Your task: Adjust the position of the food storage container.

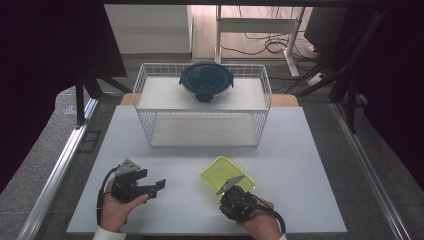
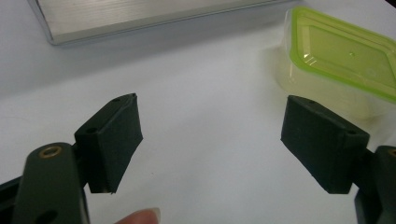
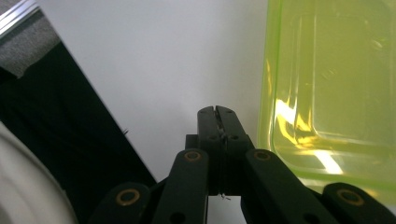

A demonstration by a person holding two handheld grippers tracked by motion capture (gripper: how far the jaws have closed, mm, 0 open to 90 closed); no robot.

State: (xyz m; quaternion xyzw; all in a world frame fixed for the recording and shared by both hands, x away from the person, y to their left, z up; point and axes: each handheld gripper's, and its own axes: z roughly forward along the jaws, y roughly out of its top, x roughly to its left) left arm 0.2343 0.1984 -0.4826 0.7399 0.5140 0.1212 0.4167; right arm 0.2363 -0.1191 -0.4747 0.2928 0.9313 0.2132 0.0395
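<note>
A rectangular clear container with a lime-green lid (image 1: 227, 172) lies on the white table (image 1: 175, 155), front and right of centre. My right gripper (image 1: 231, 187) is at its near edge, held in a hand. In the right gripper view its jaws (image 3: 215, 113) are shut with nothing between them, and the green container (image 3: 331, 88) lies just to their right. My left gripper (image 1: 152, 179) rests at the front left in the other hand, open and empty. In the left gripper view its pads (image 2: 114, 140) stand wide apart, with the green-lidded container (image 2: 345, 53) beyond them at upper right.
A white wire rack (image 1: 150, 120) stands at the back middle of the table. A round container with a dark blue lid (image 1: 206, 80) sits on its upper shelf. An aluminium rail (image 2: 140, 18) runs along the table's left side. Desk legs and cables lie beyond.
</note>
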